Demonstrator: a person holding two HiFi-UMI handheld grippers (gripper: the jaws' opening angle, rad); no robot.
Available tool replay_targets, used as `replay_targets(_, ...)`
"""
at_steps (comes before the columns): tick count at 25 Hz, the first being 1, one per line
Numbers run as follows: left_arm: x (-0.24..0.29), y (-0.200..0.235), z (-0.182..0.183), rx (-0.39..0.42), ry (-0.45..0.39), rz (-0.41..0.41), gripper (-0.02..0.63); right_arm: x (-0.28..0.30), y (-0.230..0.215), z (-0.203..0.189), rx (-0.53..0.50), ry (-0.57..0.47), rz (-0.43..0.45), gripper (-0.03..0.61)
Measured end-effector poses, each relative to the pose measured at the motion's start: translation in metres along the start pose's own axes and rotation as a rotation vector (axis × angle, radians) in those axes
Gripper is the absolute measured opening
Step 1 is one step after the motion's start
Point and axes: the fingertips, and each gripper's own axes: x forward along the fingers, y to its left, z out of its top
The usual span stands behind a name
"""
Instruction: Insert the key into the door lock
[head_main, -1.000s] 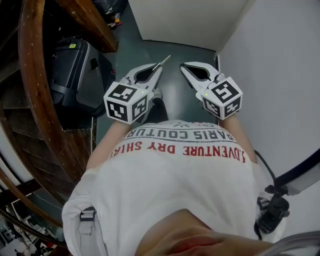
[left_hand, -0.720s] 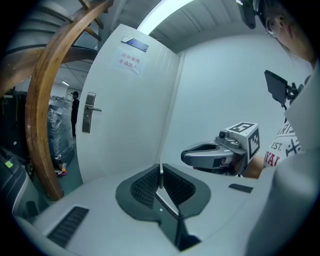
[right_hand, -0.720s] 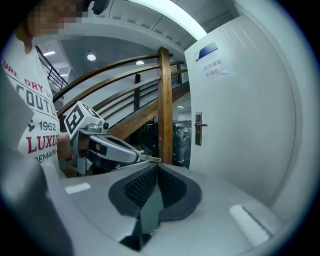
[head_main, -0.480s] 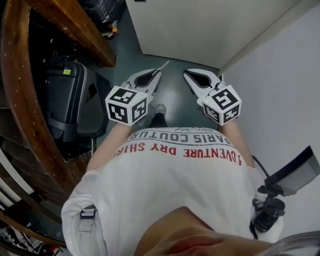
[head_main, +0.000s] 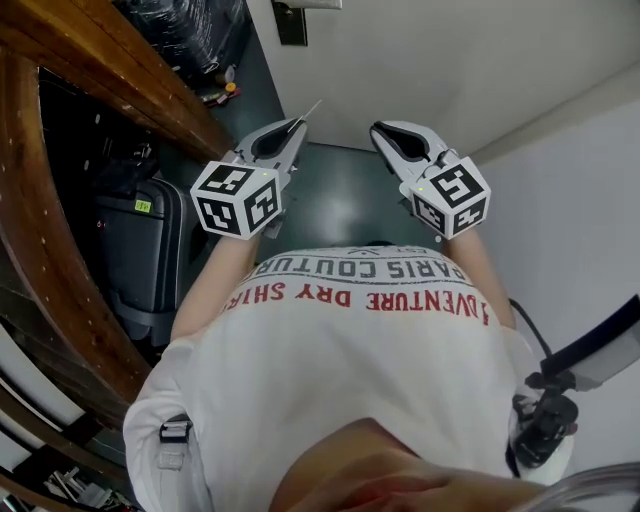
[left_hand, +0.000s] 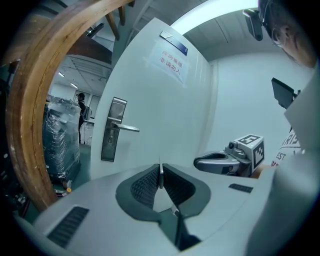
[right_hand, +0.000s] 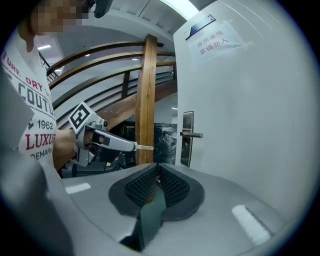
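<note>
Left gripper clamped on the key, right gripper shut & empty, door lock well ahead: key sticks far out, so an off-angle poke cd twist it loose.

Person, viewed from above: white short-sleeved T-shirt printed with red and dark grey block lettering; pale grey plastic left gripper and matching right gripper, each with black ribbed jaw pads and a white cube bearing black square markers.
</note>
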Motion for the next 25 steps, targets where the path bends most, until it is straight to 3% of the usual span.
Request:
replay_targets(13, 0.033, 0.041, 0.038, -0.043, -0.049, 0.001, 0.023, 0.043, -0.046, 0.039, -0.044, -0.046, 0.006, 0.003)
replay_targets(19, 0.025, 0.023, 0.037, -0.039, -0.069, -0.036, 0.023, 0.03, -0.045, 0.051, -0.074, -0.07, -0.045, 0.013)
replay_targets(25, 0.088, 0.097, 0.044, -0.105, -0.032, 0.041, 0.023, 0.129, -0.136, 0.077, -0.102, -0.087, -0.011, 0.081)
